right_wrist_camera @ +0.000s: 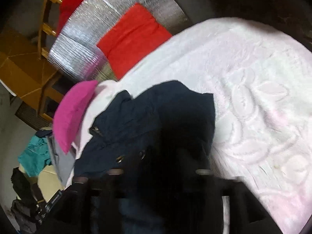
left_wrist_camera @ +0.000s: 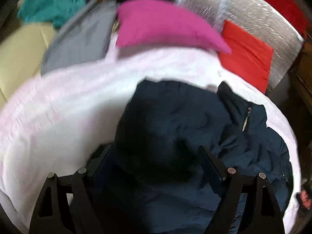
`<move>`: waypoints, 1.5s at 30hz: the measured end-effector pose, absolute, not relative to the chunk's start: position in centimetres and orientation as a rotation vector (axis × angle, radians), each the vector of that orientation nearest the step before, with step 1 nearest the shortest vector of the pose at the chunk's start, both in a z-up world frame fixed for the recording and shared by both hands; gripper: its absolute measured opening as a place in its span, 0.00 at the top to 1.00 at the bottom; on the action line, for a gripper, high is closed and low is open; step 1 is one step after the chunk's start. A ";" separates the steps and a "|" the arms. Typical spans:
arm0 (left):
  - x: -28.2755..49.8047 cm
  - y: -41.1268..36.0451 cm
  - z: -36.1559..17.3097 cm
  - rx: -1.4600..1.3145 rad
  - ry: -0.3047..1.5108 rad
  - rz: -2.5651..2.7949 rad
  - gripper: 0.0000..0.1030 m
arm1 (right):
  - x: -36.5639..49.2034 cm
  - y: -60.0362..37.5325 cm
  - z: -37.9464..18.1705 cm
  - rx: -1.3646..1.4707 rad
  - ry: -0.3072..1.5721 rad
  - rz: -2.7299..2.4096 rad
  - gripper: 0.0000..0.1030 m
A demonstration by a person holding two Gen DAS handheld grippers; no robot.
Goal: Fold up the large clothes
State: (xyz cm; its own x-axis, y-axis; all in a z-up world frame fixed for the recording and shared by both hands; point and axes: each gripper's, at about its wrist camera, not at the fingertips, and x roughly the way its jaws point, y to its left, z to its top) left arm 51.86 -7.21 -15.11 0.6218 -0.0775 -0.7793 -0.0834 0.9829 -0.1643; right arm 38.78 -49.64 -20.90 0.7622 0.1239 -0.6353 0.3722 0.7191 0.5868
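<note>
Taking the pink-white blanket point(left_wrist_camera: 78, 105) as your landmark: beyond its far edge, from left, lie a teal cloth point(left_wrist_camera: 50, 5), a grey garment point(left_wrist_camera: 81, 39), a magenta cushion point(left_wrist_camera: 163, 27) and a red cushion point(left_wrist_camera: 247, 58). The navy jacket point(left_wrist_camera: 175, 120) lies crumpled on the blanket. Your left gripper point(left_wrist_camera: 156, 156) stands released, jacket fabric bunched between its fingers. Your right gripper point(right_wrist_camera: 159, 173) is blurred over the jacket; its state I cannot tell.

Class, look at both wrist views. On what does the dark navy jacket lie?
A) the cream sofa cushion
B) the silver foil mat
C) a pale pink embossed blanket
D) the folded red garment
C: the navy jacket rests on the pale pink blanket, which shows around it in both views.
</note>
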 end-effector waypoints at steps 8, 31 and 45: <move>50.4 -13.2 -14.0 0.086 0.808 -0.124 0.17 | 38.4 -42.8 -18.5 0.529 0.738 -0.026 0.65; 55.1 -10.9 -19.0 0.064 1.059 -0.055 0.15 | 47.5 -38.7 -24.2 0.619 0.933 0.103 0.64; 54.6 -6.9 -16.8 -0.118 1.026 -0.042 0.15 | 39.3 -50.8 -20.9 0.823 0.746 -0.045 0.39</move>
